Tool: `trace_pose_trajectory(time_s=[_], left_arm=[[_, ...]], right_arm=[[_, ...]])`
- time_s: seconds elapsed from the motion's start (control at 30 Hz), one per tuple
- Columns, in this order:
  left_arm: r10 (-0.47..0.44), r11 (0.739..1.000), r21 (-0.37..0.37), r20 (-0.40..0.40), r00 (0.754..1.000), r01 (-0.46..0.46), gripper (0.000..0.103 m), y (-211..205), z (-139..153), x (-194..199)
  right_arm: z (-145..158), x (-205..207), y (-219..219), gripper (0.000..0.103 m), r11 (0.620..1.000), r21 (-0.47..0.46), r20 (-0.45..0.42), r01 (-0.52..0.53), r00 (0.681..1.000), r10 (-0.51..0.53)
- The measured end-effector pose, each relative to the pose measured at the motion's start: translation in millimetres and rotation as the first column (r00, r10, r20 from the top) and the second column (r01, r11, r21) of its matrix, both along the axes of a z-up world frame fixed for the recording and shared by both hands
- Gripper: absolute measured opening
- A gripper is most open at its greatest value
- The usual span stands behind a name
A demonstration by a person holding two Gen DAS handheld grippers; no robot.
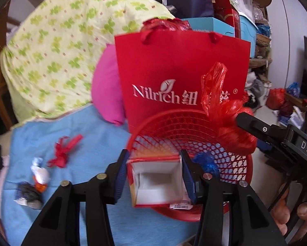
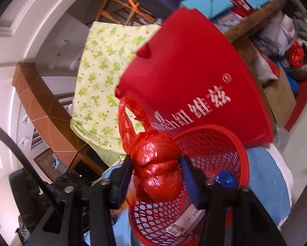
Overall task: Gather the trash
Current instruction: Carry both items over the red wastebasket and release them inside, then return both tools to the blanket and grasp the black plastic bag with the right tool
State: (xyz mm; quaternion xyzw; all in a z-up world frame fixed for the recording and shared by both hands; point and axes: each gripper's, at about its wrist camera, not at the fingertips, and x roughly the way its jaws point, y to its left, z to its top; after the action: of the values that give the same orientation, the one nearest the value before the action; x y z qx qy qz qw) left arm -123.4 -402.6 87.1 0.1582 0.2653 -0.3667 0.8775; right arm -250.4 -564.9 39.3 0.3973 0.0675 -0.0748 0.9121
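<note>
Trash is sitting in both grippers above the red mesh basket (image 1: 231,164), which is lying directly ahead of and below the fingers, its near rim cut off behind the left gripper's (image 1: 154,177) black arms. Behind the basket, a red paper bag (image 1: 174,65) is standing upright, its printed name partly hidden by a plastic handle loop. The left gripper's blue pads are pressing on both side walls of an open red-and-white carton (image 1: 156,182); the carton's open mouth is facing the camera, and its long axis is running away from the lens, along the fingers. Its far end is hidden.

The right gripper (image 2: 156,177) is clamping a knotted red plastic bag (image 2: 157,164), which is bulging between the pads. The bag's long axis is running forward along the fingers, with its handle loops pointing away from the tool. Inside the basket, a blue wad (image 2: 225,179) and a barcoded box (image 2: 186,221) are lying partly hidden behind the right finger; their shapes are hard to make out.
</note>
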Motion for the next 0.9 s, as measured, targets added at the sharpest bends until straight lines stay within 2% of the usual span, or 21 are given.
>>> trace_pose_trajectory(time_s=[0.03,0.07,0.17,0.27,0.43,0.53,0.67,0.8,0.9], left_arm=[[-0.009,1.000,-0.001,-0.015,1.000,0.009,0.060,-1,-3,3],[-0.007,1.000,-0.001,-0.023,1.000,0.007,0.061,-1,-6,6],[0.010,1.000,-0.008,-0.042,0.999,-0.010,0.061,5,-11,12],[0.034,0.999,-0.017,-0.048,0.998,-0.035,0.061,17,-13,17],[0.100,0.995,-0.024,-0.044,0.994,-0.101,0.064,49,-17,32],[0.149,0.988,-0.024,-0.058,0.987,-0.151,0.064,74,-24,41],[0.229,0.973,-0.015,-0.047,0.972,-0.230,0.064,116,-34,51],[0.313,0.950,-0.003,-0.049,0.949,-0.313,0.064,163,-44,67],[0.383,0.923,0.005,-0.055,0.922,-0.384,0.064,202,-52,81]], right_arm=[[-2,1,-1,0.061,1.000,0.014,-0.007,0.003,1.000,-0.003],[-3,2,-3,0.067,1.000,0.027,-0.011,0.005,1.000,-0.005],[-4,2,-3,0.067,0.999,0.038,-0.006,0.008,1.000,-0.008],[0,4,5,0.067,1.000,0.004,0.001,0.011,1.000,-0.011],[18,15,37,0.067,0.991,-0.132,0.016,-0.006,1.000,0.008],[29,24,67,0.067,0.973,-0.231,0.038,-0.032,0.998,0.042],[38,41,105,0.067,0.947,-0.306,0.059,-0.096,0.991,0.120],[37,70,139,0.067,0.929,-0.324,0.016,-0.178,0.981,0.193],[31,94,163,0.067,0.915,-0.320,-0.031,-0.245,0.968,0.248]])
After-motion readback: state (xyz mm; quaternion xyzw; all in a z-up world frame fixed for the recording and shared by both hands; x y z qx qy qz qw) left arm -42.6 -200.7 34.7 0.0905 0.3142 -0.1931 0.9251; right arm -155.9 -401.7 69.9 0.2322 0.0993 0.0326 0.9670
